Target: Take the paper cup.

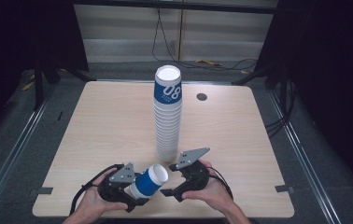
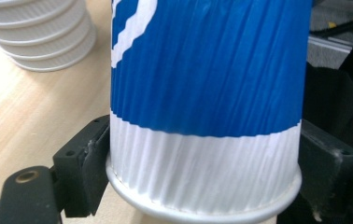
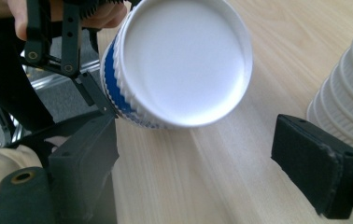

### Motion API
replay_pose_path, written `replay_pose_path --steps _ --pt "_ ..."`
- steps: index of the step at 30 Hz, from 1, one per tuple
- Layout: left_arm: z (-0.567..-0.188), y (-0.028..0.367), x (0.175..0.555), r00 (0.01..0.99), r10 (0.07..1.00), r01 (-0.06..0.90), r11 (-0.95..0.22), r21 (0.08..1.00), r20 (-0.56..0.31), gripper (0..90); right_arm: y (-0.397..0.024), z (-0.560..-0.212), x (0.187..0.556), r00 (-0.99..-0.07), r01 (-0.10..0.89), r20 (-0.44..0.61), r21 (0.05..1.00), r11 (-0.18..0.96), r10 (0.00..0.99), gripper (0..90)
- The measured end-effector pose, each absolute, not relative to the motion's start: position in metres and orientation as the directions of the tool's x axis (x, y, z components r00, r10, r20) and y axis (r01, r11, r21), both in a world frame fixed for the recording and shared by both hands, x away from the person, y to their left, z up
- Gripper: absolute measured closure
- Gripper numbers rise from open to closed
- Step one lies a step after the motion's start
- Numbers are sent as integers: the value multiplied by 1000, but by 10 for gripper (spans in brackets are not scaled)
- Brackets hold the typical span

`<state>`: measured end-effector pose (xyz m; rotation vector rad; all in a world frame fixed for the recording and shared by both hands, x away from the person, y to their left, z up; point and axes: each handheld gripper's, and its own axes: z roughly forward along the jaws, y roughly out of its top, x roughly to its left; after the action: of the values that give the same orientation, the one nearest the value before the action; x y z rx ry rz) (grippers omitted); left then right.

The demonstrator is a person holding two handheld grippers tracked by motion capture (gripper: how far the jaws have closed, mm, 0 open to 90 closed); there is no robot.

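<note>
A single blue-and-white ribbed paper cup [image 1: 150,180] is pinched near its rim end by the left gripper [image 1: 135,192], both pads being pressed against the white band, as is seen in the left gripper view; the cup is held on its side just above the near edge of the wooden table [image 1: 95,130], its closed white base [image 3: 186,58] turned toward the right gripper [image 1: 170,179]. The right gripper is spread wide with nothing between its jaws; the cup base is seen just ahead of them in the right gripper view, and no contact is made. A tall stack of upturned cups [image 1: 168,114] stands just beyond both grippers, near the table's middle.

The step in hand is judged to be a handover or a two-handed steadying of the cup before it is added to the stack; it would be done well if the right jaws were brought level around the base end and closed gently, since thin ribbed paper is easily crushed; the left grip should be released only once the right hold is firm; the stack, being tall and narrow, should be kept from being knocked.
</note>
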<state>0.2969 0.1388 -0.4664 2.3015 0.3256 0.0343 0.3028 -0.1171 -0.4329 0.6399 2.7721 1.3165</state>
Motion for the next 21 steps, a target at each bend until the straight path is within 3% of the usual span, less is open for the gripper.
replay_pose_path --steps 21 --pt "-473 128 293 980 193 169 -720 673 -40 164 -96 -433 306 -958 287 162 605 743 237 165"
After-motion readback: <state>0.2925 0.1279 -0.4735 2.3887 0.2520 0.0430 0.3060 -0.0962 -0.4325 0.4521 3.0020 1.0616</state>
